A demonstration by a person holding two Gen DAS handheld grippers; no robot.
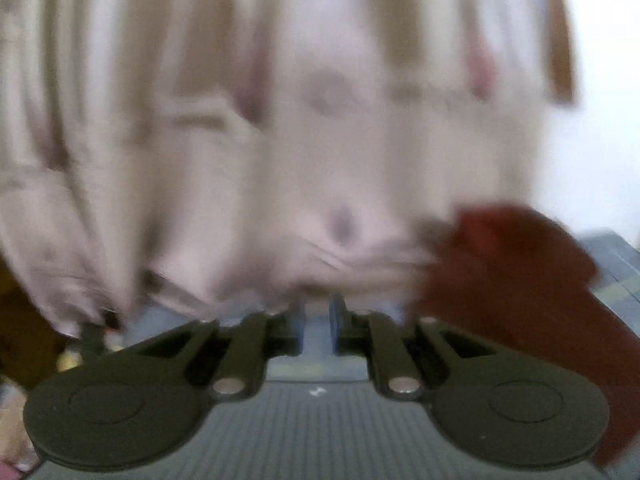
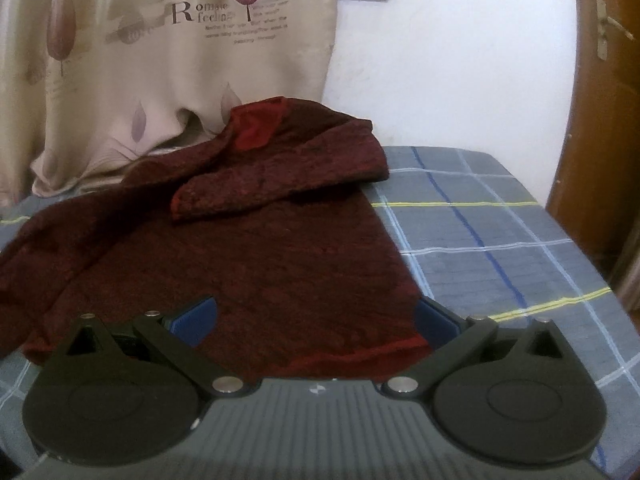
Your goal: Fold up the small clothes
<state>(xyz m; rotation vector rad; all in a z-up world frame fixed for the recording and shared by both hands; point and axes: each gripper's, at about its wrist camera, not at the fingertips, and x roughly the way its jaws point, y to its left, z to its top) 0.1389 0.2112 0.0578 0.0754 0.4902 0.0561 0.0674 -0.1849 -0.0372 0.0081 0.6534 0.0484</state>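
My right gripper [image 2: 316,320] is wide open, with one blue finger [image 2: 194,316] on each side of the near edge of the dark red sweater [image 2: 248,264]. It holds nothing. The sweater lies on the blue checked bed cover [image 2: 500,240], one sleeve folded over the top. My left gripper [image 1: 318,320] is nearly closed with a small gap, and looks empty. Its view is blurry, facing the curtain [image 1: 280,120].

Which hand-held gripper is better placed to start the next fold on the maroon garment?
Right. The right hand-held gripper is open, straddling the maroon garment hem. The left hand-held gripper looks nearly closed, facing the curtain.
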